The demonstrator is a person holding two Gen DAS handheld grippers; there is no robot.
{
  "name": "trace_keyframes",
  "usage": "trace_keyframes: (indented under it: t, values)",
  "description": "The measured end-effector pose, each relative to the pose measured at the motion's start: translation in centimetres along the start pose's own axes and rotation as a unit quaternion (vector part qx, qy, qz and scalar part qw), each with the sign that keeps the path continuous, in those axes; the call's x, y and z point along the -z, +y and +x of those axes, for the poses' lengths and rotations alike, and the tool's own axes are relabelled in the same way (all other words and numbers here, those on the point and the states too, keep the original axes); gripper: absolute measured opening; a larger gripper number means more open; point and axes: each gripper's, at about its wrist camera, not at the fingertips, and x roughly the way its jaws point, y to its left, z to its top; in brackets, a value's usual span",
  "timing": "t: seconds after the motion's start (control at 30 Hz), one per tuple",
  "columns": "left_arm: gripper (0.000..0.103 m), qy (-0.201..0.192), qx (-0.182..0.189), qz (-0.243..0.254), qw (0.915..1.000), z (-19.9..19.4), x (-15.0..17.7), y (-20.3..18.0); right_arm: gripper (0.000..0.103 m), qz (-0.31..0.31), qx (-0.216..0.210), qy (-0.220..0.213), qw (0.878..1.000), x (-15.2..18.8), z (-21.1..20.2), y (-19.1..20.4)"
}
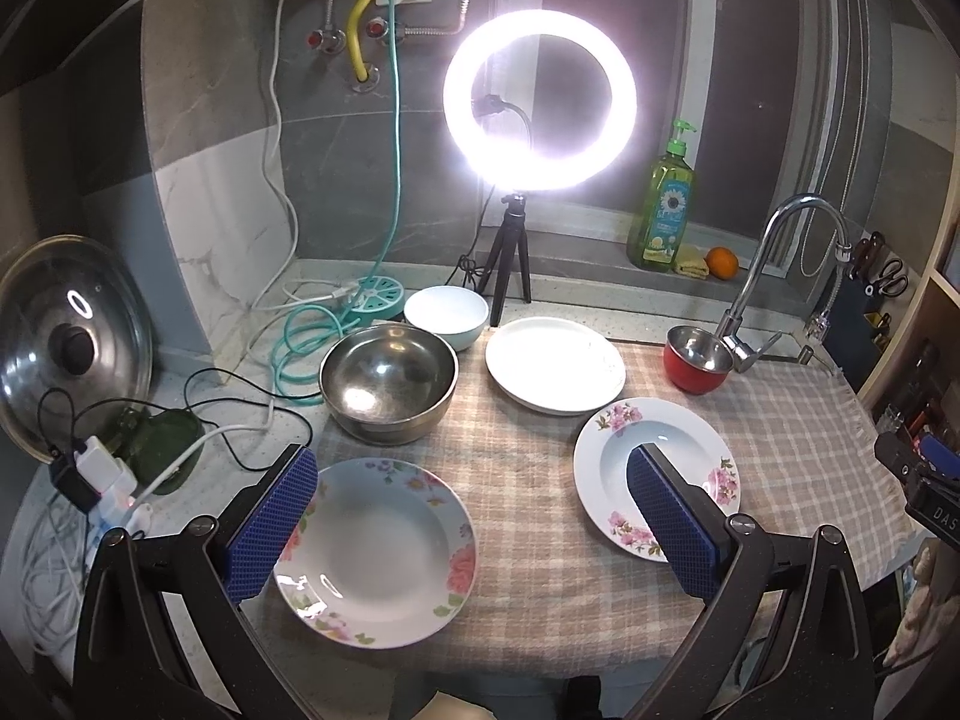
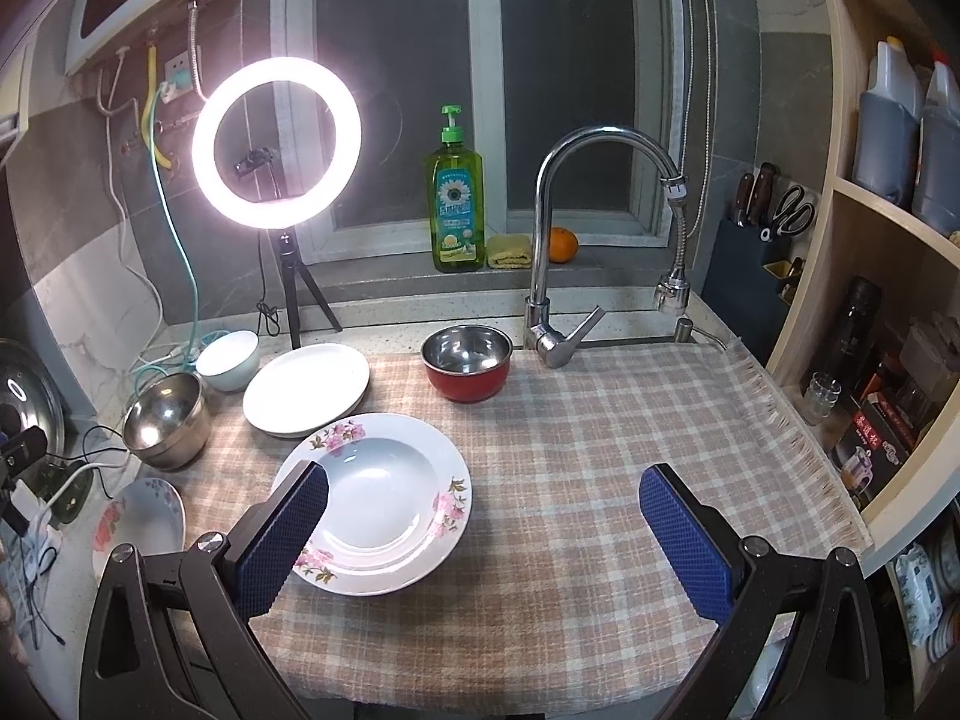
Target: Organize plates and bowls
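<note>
Both claws hang released above the bench, holding nothing, so the sorting looks not yet begun. The left claw (image 1: 474, 516) straddles the gap between two flowered plates: one plate (image 1: 375, 549) lies just inside its left finger, the pink plate (image 1: 657, 474) under its right finger. Ahead of it sit the steel bowl (image 1: 389, 381), white bowl (image 1: 446, 315), white plate (image 1: 555, 363) and red bowl (image 1: 699, 363), spread apart, likely awaiting stacking by kind. The right claw (image 2: 483, 531) has the pink plate by its left finger, bare cloth (image 2: 600, 480) between its fingers.
</note>
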Motion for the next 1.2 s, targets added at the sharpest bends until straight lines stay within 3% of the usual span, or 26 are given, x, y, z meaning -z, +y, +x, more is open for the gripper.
trace_keyframes:
  t: [1.2]
  values:
    - [0.102,-0.002,0.000,0.002,1.0000,-0.08,-0.09,-0.33,0.103,-0.002,0.000,0.000,1.000,0.16,-0.07,0.21]
